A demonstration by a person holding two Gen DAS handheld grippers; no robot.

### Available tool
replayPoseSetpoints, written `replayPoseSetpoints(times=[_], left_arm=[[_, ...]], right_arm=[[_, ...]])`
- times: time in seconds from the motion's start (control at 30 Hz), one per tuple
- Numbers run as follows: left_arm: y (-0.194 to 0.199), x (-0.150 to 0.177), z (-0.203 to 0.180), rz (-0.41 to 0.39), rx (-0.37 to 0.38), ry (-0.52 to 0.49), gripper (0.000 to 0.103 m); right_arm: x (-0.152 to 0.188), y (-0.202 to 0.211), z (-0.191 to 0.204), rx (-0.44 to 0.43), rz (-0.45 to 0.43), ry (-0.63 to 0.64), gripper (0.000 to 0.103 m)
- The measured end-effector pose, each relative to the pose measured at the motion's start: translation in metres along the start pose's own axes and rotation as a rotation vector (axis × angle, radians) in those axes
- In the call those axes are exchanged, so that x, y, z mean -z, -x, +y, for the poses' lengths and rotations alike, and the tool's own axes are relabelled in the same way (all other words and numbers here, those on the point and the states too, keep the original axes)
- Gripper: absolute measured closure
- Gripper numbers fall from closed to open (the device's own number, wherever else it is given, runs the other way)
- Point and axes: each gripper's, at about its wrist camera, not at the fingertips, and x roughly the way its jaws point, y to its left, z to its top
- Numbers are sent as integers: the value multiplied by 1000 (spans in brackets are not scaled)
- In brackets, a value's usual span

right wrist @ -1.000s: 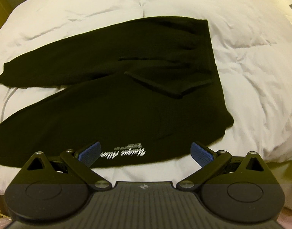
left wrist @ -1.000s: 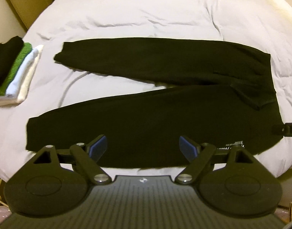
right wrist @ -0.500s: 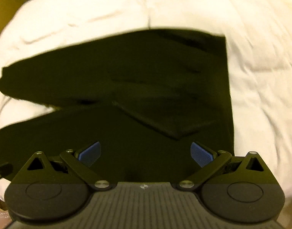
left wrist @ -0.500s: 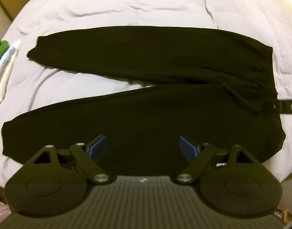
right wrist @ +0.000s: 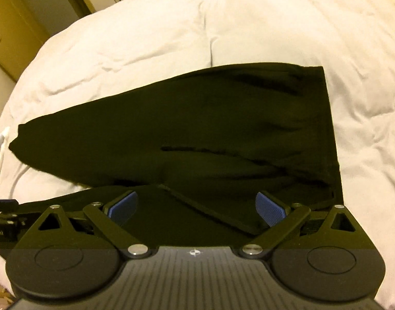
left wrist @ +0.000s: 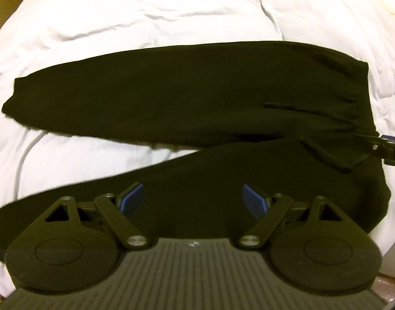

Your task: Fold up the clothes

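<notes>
Matt black cloth on soft white bedding, under matt plastic tools.

The trousers (left wrist: 197,98) ahead of both sets of jaws are dull black knit cloth, smooth, with faint creases by the waistband. The duvet (left wrist: 145,7) beyond and beside them is white, puffy, wrinkled cloth. The left gripper (left wrist: 194,201) and right gripper (right wrist: 196,208) are matt black plastic with ribbed grey housings, shiny metal pivot screws and finely textured blue pads (right wrist: 271,208). Far left of the right jaws, a cabinet (right wrist: 14,25) looks like yellowish wood.
</notes>
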Motion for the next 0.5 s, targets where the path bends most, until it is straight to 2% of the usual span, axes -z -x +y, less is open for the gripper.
replayPoseSetpoints(times=[0.2,0.3,0.37,0.4,0.47,0.5], left_arm=[[-34,-23,7,-5,37,-105,22],[-58,-36,9,-3,72,-145,25],[-72,-45,11,9,94,-167,33],[-80,-50,12,15,105,-178,41],[-94,-61,15,25,131,-201,51],[-99,-66,17,26,145,-212,56]], right_arm=[[-19,-37,1,54,73,40,4],[-30,-64,6,53,117,60,9],[-38,-82,9,43,148,84,18],[-43,-90,11,33,162,100,21],[-54,-106,14,28,180,147,45],[-59,-112,14,22,185,170,45]])
